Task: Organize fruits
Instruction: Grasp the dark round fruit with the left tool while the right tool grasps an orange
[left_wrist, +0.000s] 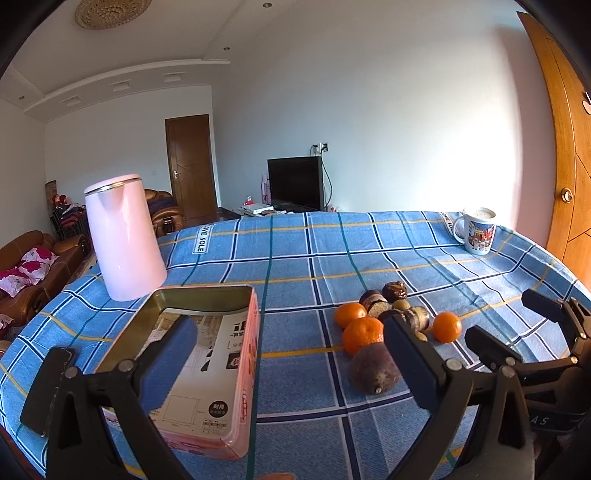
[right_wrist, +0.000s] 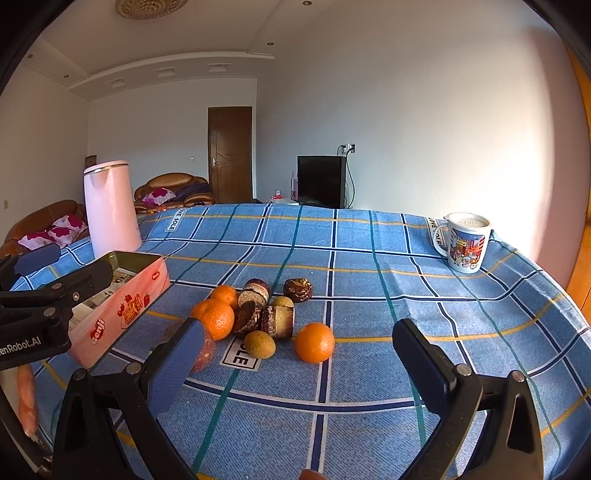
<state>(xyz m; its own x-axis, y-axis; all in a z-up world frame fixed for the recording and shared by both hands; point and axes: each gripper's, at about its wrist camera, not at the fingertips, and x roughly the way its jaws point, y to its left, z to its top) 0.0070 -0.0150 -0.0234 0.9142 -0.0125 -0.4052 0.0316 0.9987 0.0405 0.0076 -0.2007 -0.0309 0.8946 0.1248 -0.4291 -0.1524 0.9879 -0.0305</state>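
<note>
Both grippers held wide apart, empty: my left gripper (left_wrist: 291, 354) above the pink tin (left_wrist: 199, 369), my right gripper (right_wrist: 295, 362) facing the fruit pile (right_wrist: 258, 314). Three oranges, among them one orange (right_wrist: 314, 342) lying apart, on the blue checked cloth (right_wrist: 406, 277) beside the tin.
</note>
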